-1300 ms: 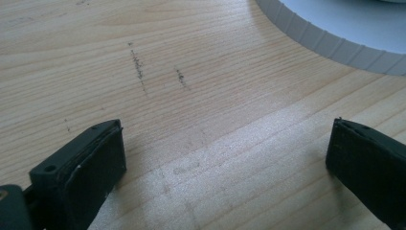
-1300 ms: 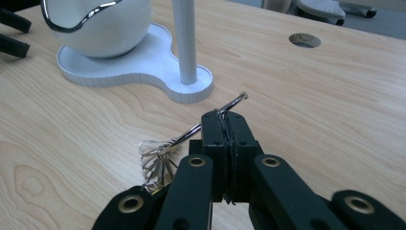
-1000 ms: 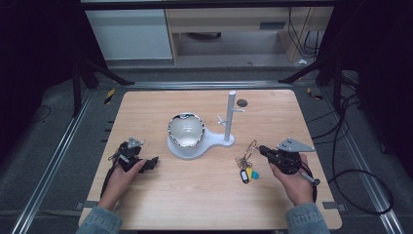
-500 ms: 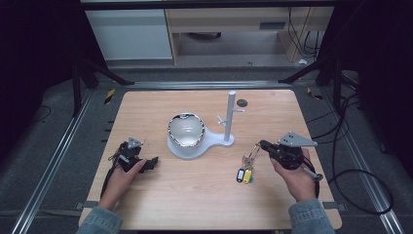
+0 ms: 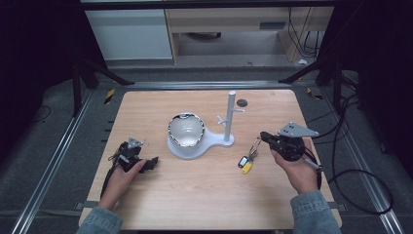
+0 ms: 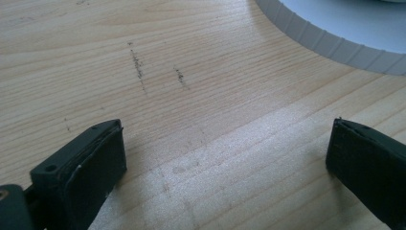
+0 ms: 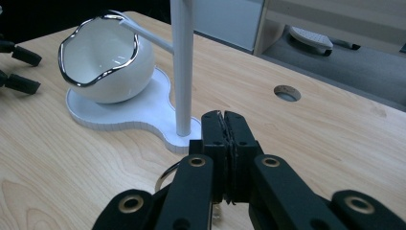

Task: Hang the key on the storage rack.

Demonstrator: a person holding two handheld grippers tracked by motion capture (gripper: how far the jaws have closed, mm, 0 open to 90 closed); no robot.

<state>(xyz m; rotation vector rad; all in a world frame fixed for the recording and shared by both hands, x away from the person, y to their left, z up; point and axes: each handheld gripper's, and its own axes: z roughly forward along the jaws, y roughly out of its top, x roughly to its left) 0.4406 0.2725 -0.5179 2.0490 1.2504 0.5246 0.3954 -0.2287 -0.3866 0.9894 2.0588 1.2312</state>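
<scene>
The right gripper (image 5: 263,136) pinched a key ring (image 7: 165,175) whose tags (image 5: 245,165) hung beside the white stand (image 5: 229,117), its bowl (image 5: 185,130) empty, while the left gripper (image 5: 152,162) rested agape on bare wood (image 5: 214,190).

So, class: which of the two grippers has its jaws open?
The left gripper: its jaws stand wide apart over bare wood. The right gripper has its jaws pressed together on the key ring.

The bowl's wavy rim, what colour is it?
Shiny silver on a white bowl, best seen in the right gripper view.
</scene>
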